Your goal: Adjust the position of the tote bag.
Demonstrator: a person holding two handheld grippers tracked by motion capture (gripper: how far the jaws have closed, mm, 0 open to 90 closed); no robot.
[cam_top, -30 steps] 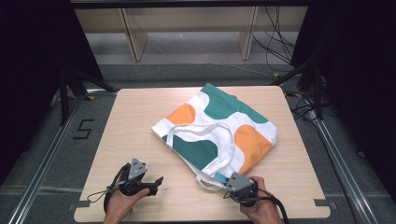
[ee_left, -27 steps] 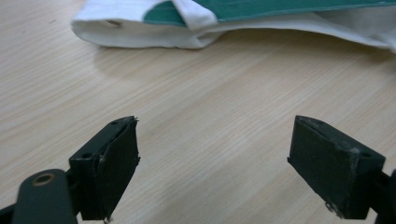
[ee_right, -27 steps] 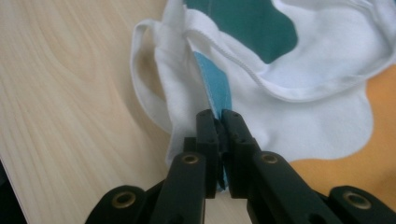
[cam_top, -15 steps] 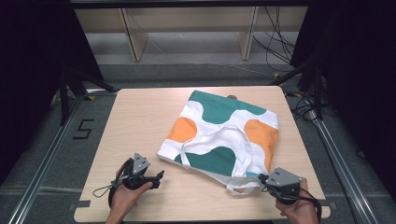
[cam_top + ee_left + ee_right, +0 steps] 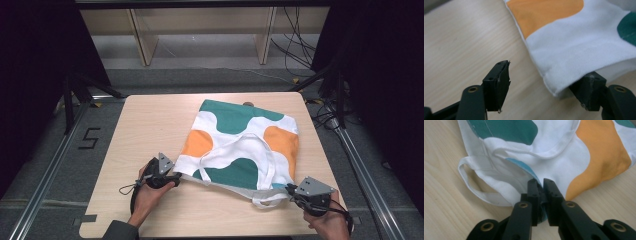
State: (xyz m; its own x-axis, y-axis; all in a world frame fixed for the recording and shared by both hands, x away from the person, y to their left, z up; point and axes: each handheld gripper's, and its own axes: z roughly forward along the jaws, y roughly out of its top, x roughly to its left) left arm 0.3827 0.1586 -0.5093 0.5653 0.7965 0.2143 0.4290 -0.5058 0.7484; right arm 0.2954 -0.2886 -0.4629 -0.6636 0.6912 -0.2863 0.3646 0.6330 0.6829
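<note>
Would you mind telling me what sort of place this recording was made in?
Probably a lab recording station, not a home: a bare wooden table sits inside a metal rail frame with black curtains at the sides, loose cables on the floor behind, and a taped "5" beside it.

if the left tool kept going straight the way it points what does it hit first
Most likely the tote bag: the left tool is open, its near corner already between the jaws, one jaw tucked under the fabric edge. Beyond lies only more bag.

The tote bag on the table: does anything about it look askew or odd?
Yes. The tote bag lies turned at an angle to the table edges, and one white handle sticks out loose near the right hand-held gripper, which pinches its edge.
</note>
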